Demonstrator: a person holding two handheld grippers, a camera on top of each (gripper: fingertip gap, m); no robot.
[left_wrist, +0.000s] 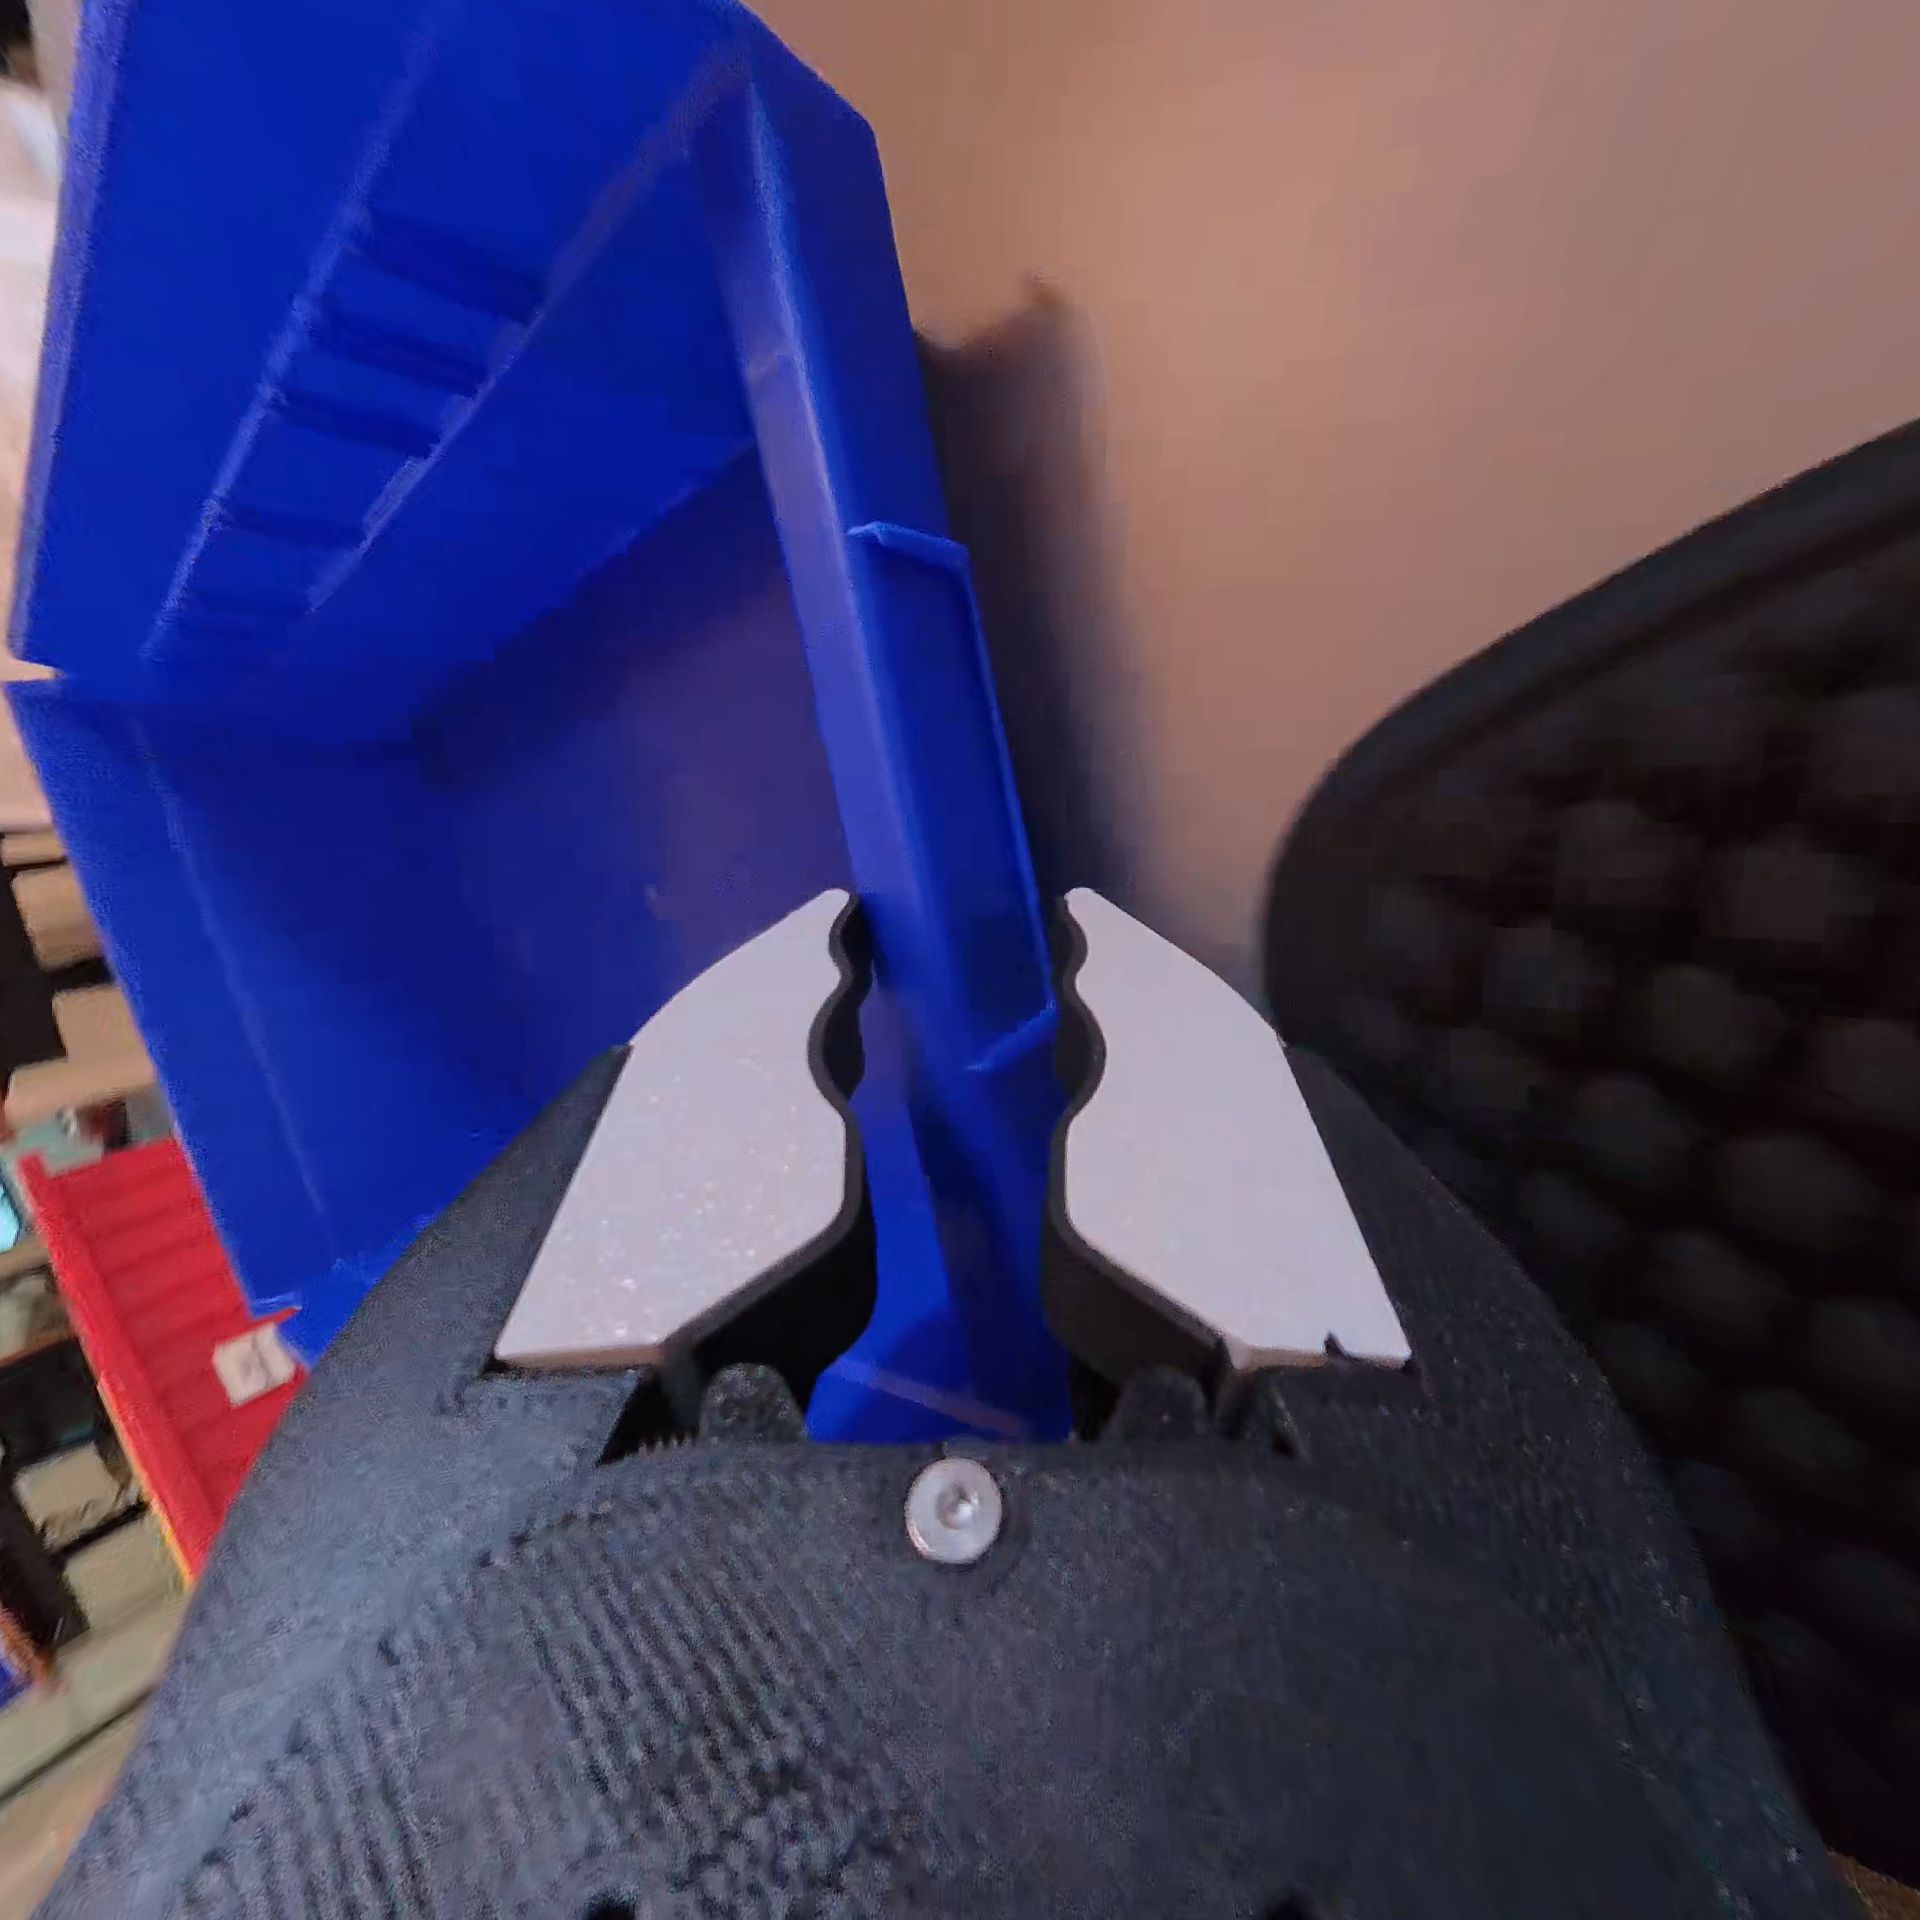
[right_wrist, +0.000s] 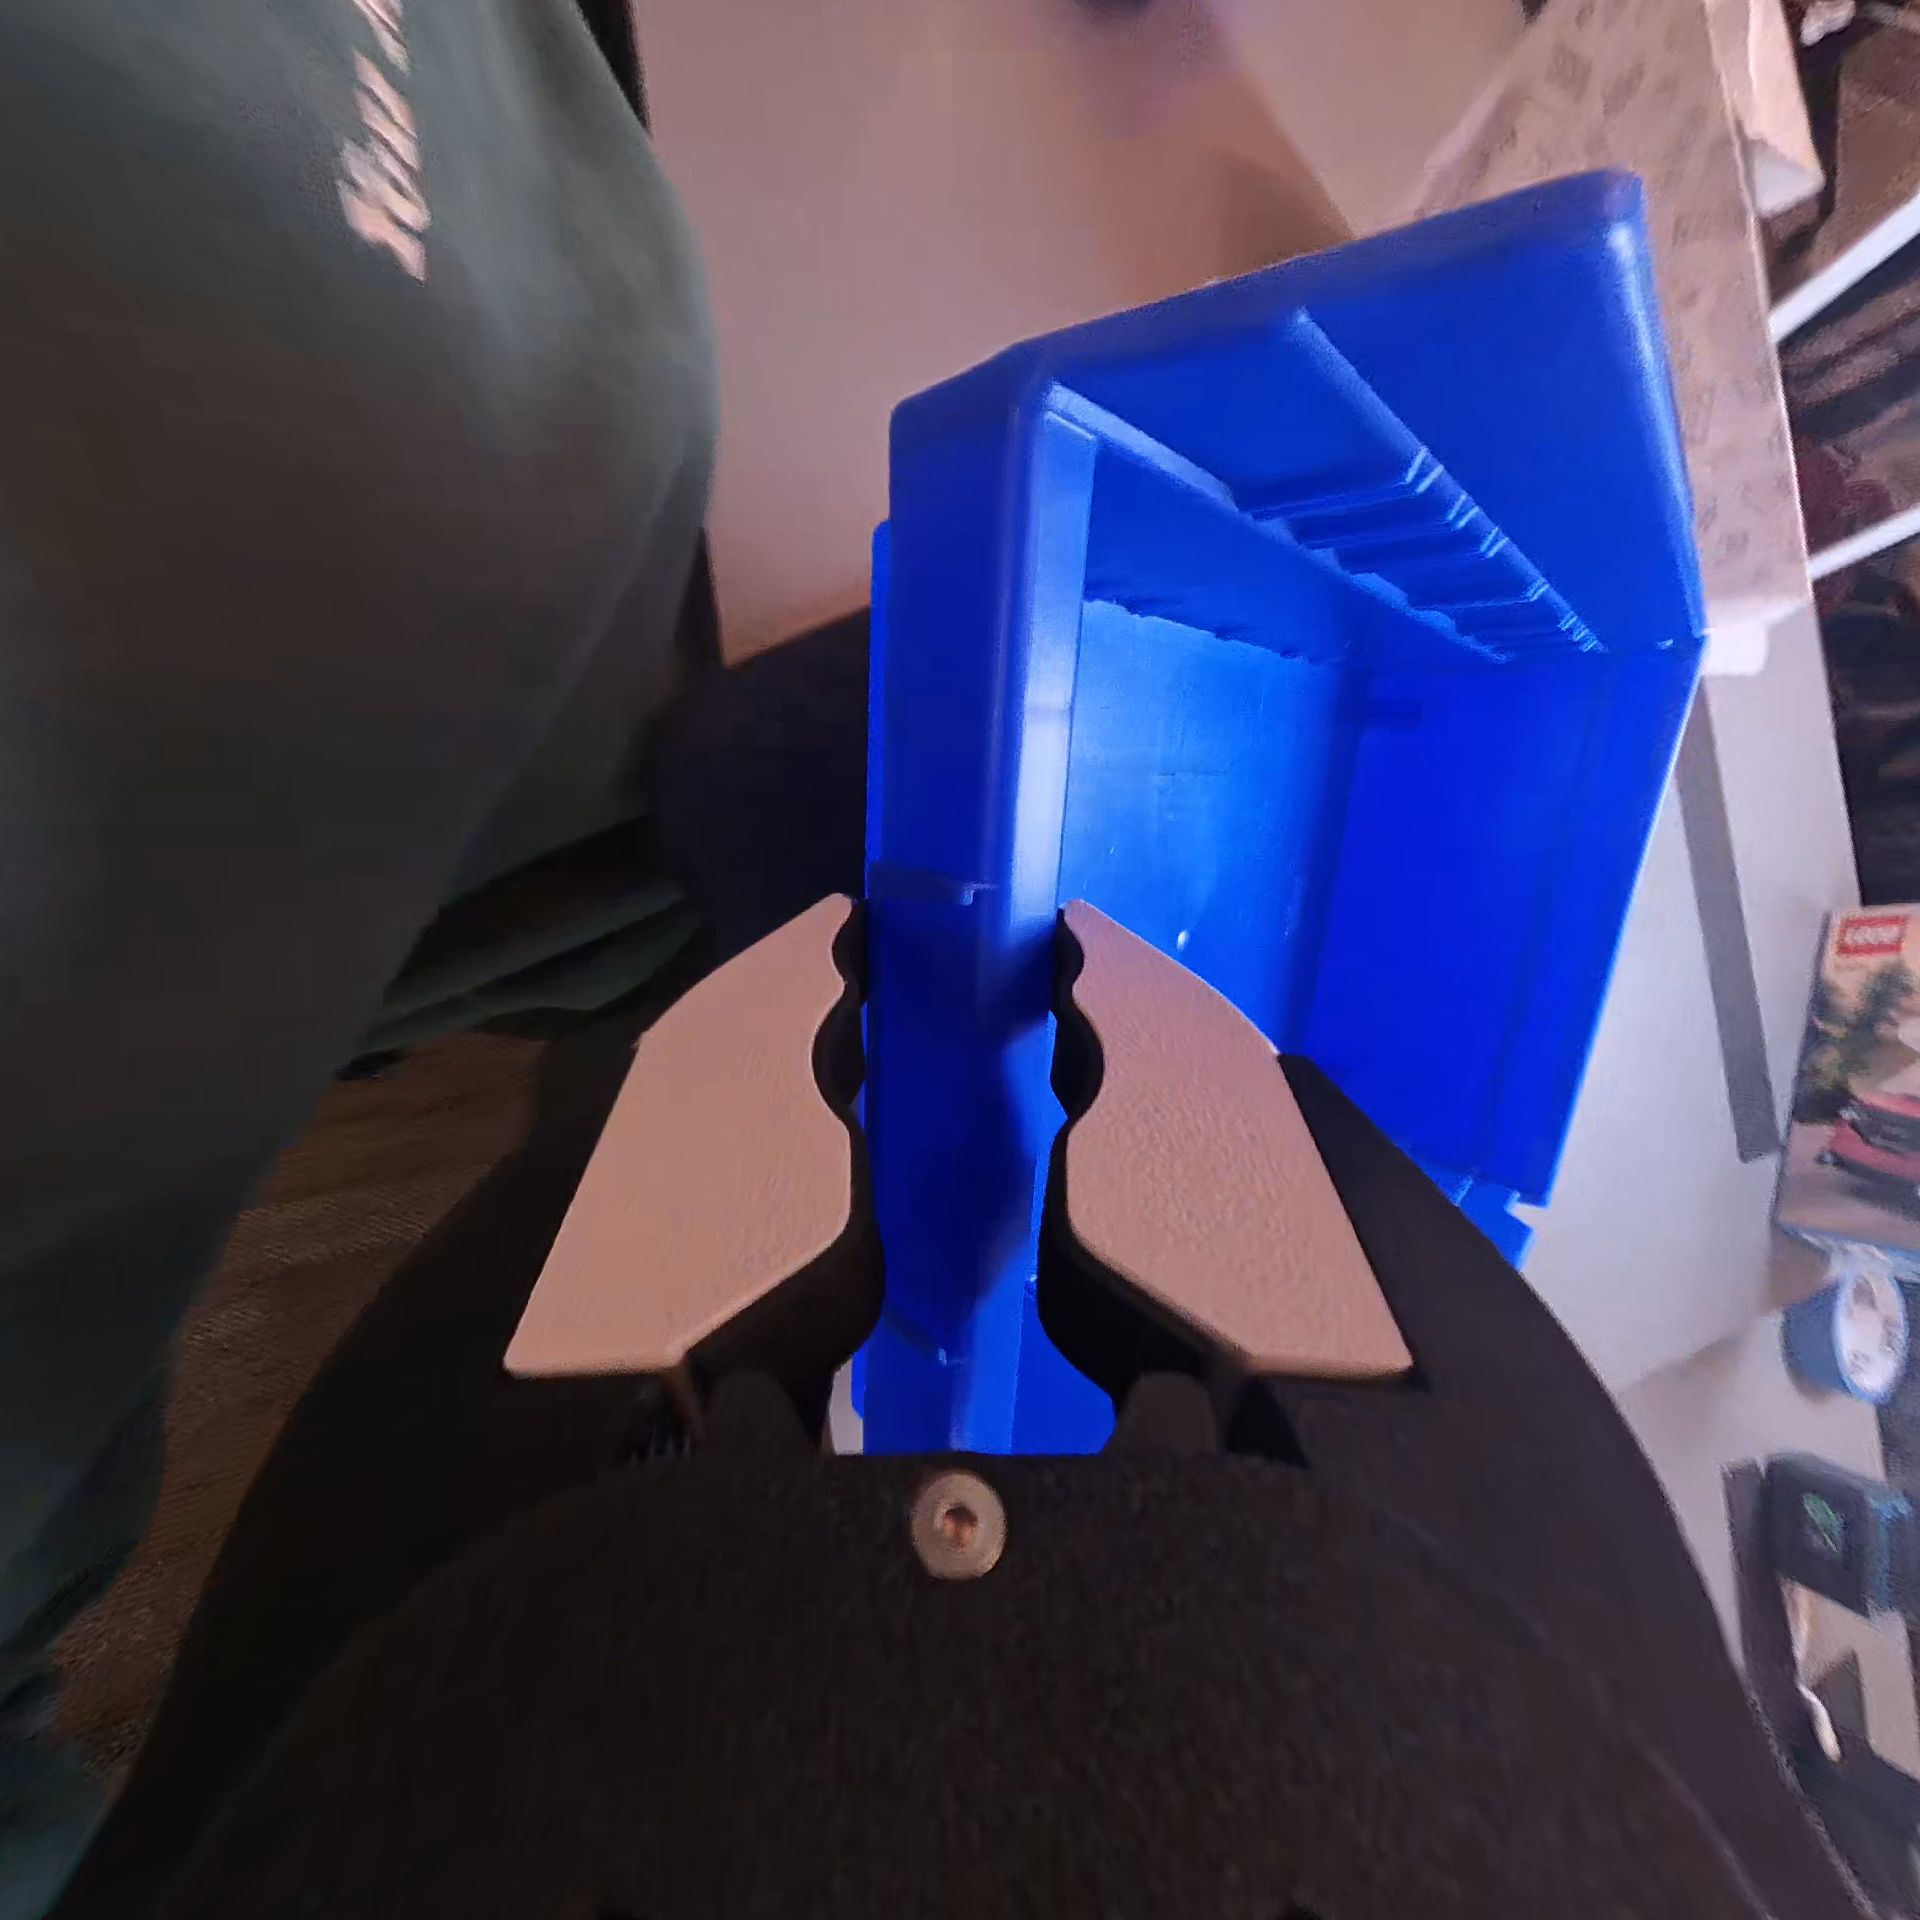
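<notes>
Between the fingertips of the left gripper (left_wrist: 958, 997) runs the thick rim of a blue moulded-plastic storage bin (left_wrist: 436, 727); both black pads press on that side wall, so the gripper is clamped on it. The right gripper (right_wrist: 958, 997) grips the rim of the bin (right_wrist: 1403, 831) in the same way, one pad outside the wall and one inside the cavity. The bin hangs tilted between them, its open side turned toward the cameras and its ribbed end wall farthest away.

Beside the left gripper curves a black quilted cushion (left_wrist: 1621, 1039); lower left stands a red plastic bin (left_wrist: 135, 1299). Next to the right gripper is a person's dark green garment (right_wrist: 312, 623), and beyond the bin a pale tabletop (right_wrist: 935, 312).

Each hold rests only on a narrow rim. If the two grippers pulled apart or twisted unevenly, the smooth plastic could slide out of one hold and the bin would swing or drop.

Motion blur softens the edges. Neither view shows the other gripper, the bin's underside is hidden, and what it hangs above cannot be made out.
</notes>
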